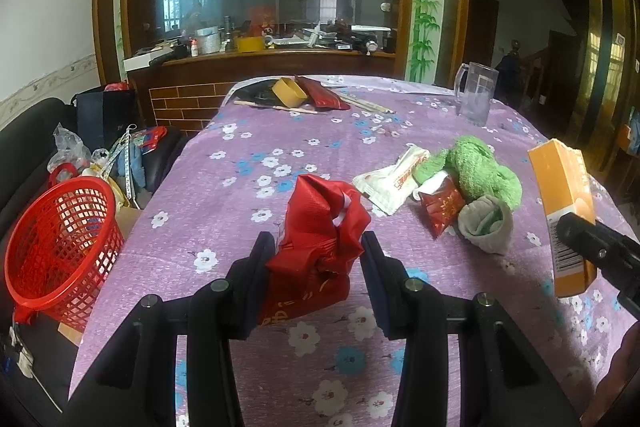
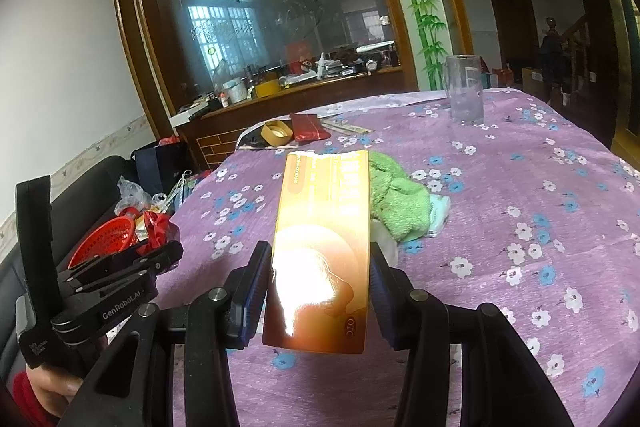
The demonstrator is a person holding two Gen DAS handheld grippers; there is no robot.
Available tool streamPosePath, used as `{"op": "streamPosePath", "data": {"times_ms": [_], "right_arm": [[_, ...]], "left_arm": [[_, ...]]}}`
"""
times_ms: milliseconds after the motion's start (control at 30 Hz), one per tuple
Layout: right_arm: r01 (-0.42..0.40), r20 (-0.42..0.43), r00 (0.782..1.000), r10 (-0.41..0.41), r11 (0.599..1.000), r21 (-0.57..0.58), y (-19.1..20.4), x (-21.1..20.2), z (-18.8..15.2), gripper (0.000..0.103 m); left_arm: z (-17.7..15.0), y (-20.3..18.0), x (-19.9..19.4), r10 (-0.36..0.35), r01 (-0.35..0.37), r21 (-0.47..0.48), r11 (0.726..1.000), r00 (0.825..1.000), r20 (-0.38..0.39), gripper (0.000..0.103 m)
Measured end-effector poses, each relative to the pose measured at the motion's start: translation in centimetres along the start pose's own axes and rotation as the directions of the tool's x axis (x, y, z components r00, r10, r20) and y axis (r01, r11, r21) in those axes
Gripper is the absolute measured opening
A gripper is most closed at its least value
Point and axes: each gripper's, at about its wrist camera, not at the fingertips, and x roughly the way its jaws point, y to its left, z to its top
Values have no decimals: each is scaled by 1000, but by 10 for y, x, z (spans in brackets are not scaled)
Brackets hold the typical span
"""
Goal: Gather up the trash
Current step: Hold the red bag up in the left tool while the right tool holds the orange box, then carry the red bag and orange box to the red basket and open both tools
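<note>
My left gripper (image 1: 316, 251) is shut on a crumpled red foil bag (image 1: 320, 227), held just above the purple flowered tablecloth (image 1: 240, 171). My right gripper (image 2: 318, 267) is shut on an upright orange carton (image 2: 324, 251) with a torn top; the same orange carton (image 1: 562, 203) shows at the right of the left wrist view. A red mesh basket (image 1: 60, 247) stands off the table's left edge, and the red mesh basket (image 2: 106, 241) shows behind the left gripper (image 2: 156, 251) in the right wrist view. On the cloth lie a white wrapper (image 1: 390, 183) and a small red packet (image 1: 440, 207).
A green towel (image 1: 476, 167) and grey sock (image 1: 486, 227) lie mid-table. A clear glass mug (image 1: 476, 93) stands at the far right. A yellow tape roll (image 1: 288, 93), red pouch (image 1: 324, 95) and chopsticks sit at the far edge. A cluttered dark sofa (image 1: 40, 123) flanks the left side.
</note>
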Motion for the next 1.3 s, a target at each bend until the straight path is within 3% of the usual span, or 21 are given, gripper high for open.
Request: {"op": "streamPosePath", "data": {"times_ms": [400,667,833,1033,1300], "right_arm": [[-49,-54,997,47,998,-42,26,17,-1,51],[-168,-133,979,154,981,-97,67,42,23,51],[-283,-201,945,258,953,-107,111,66,41,51],[-401,-287,890,355,908,-121,176,100,50,51],[-508,-384,821,422,847,-155,273,154,55,51]], "left_arm": [[0,28,-8,16,-15,-55,998,1000,8,42],[10,76,-35,68,-61,-123,991,996,60,42],[15,132,-50,154,-139,-191,972,986,63,42],[8,209,-53,252,-236,-258,937,967,28,42],[-7,288,-31,219,-224,-332,916,974,-54,42]]}}
